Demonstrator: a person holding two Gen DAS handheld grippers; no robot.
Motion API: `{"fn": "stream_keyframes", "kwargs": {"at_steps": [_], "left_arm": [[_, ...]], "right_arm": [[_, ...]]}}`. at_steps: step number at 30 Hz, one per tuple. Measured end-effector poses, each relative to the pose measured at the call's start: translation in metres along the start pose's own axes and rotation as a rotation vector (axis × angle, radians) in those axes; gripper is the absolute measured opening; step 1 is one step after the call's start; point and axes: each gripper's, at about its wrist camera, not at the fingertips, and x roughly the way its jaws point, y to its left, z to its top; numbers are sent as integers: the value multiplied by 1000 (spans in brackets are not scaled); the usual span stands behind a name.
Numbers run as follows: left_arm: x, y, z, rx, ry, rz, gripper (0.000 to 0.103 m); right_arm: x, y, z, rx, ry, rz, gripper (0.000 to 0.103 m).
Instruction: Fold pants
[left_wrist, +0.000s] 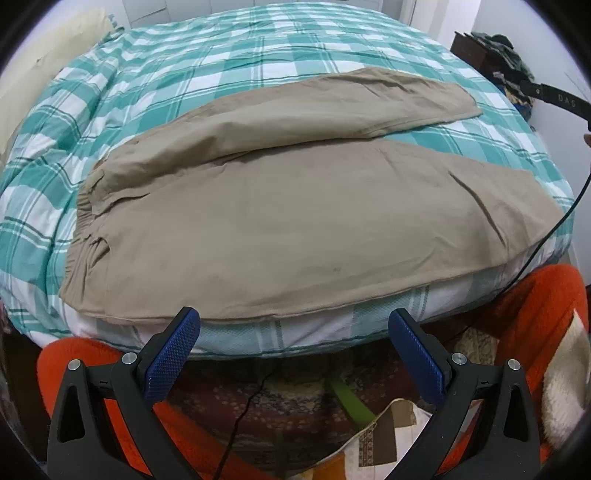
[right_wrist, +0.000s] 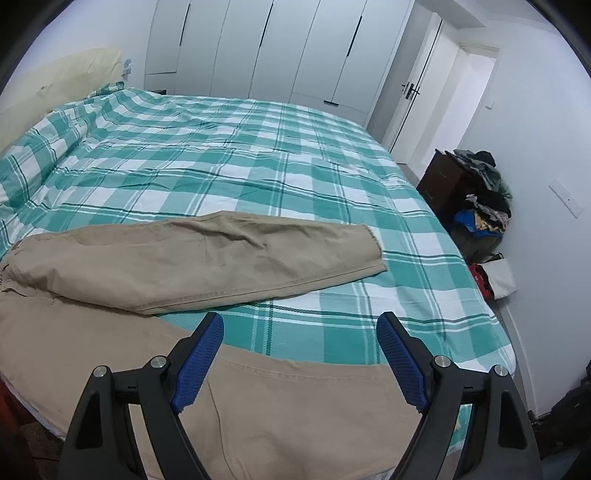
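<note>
Tan pants (left_wrist: 280, 221) lie spread on the bed, waistband to the left, the two legs splayed apart toward the right. The near leg runs along the bed's front edge; the far leg (right_wrist: 192, 258) angles away across the cover. My left gripper (left_wrist: 293, 319) hangs open just off the bed's front edge, below the near leg's hem line, with nothing between its blue pads. Above the near leg's lower end my right gripper (right_wrist: 301, 325) stands open and empty, the tan cloth (right_wrist: 295, 406) beneath it. In the left wrist view the right gripper shows only as a black piece (left_wrist: 554, 98) at the far right.
The bed (right_wrist: 258, 155) has a teal and white checked cover. A pile of clothes (right_wrist: 484, 206) and a dark cabinet (right_wrist: 443, 181) stand by the right wall. White wardrobes (right_wrist: 277, 48) line the back. Orange fabric (left_wrist: 535, 314), a cable (left_wrist: 554, 229) and clutter lie below the bed's front edge.
</note>
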Motion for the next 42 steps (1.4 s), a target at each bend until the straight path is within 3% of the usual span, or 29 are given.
{"fn": "stream_keyframes", "kwargs": {"at_steps": [24, 35, 39, 42], "left_arm": [[3, 4, -2, -6, 2, -4, 102], [13, 15, 8, -25, 0, -12, 102], [18, 38, 42, -28, -83, 22, 102], [36, 67, 68, -73, -181, 91, 102]], "right_arm": [[-8, -10, 1, 3, 5, -41, 84], [1, 4, 4, -28, 18, -40, 84], [7, 21, 8, -49, 15, -6, 84], [12, 61, 18, -124, -1, 132, 84]]}}
